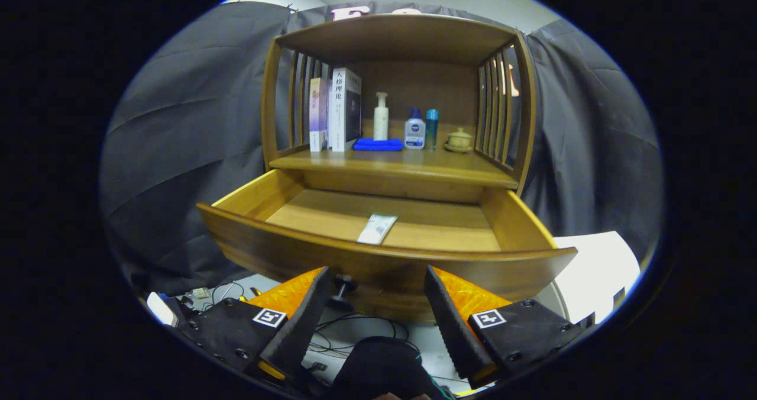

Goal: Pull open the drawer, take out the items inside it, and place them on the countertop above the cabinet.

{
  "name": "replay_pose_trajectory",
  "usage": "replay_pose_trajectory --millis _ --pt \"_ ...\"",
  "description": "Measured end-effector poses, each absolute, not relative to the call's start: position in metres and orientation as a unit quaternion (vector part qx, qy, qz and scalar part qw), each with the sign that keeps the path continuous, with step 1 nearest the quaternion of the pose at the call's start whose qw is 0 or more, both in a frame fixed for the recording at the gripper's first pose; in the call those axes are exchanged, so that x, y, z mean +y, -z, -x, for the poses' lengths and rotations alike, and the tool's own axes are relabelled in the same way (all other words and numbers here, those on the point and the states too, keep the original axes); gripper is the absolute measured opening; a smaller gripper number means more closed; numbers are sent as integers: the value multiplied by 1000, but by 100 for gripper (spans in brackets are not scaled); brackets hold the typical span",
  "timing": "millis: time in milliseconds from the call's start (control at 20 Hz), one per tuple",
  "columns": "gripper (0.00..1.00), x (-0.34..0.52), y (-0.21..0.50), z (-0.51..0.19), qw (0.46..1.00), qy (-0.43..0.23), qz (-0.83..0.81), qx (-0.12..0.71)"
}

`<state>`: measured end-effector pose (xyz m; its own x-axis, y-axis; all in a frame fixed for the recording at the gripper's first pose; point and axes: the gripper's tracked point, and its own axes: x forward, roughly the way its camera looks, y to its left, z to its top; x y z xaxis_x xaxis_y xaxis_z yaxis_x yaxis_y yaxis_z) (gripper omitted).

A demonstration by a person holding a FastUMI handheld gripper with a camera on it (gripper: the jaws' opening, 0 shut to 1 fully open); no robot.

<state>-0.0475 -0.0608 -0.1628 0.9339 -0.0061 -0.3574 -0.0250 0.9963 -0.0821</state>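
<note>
The drawer stands pulled well out of the wooden cabinet, and 1 item lies on its floor: a small flat packet, near the front wall and a little left of centre. The gripper is released, its 2 fingers spread wide and holding nothing, in front of and below the drawer's front panel, with the dark knob just beside the left finger. Above the drawer, the bench already carries 2 books, a blue cloth, a pump bottle, 2 smaller bottles and a lidded pot, so free room is mostly along its front edge. The likely trouble is the packet itself: it is thin and lies flat, so the fingers may slide over it or push it toward the back instead of pinching it. Reaching in from this low position could also knock the front wall, and a careless set-down might topple a bottle.
</note>
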Motion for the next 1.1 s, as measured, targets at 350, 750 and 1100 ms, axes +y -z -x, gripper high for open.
replay_pose_trajectory --millis 350,750,1100 --pt "98 -63 120 -4 982 -20 45 185" --pt "98 -47 119 -78 967 -73 59 235" --pt "98 -34 145 -125 948 -101 73 292"
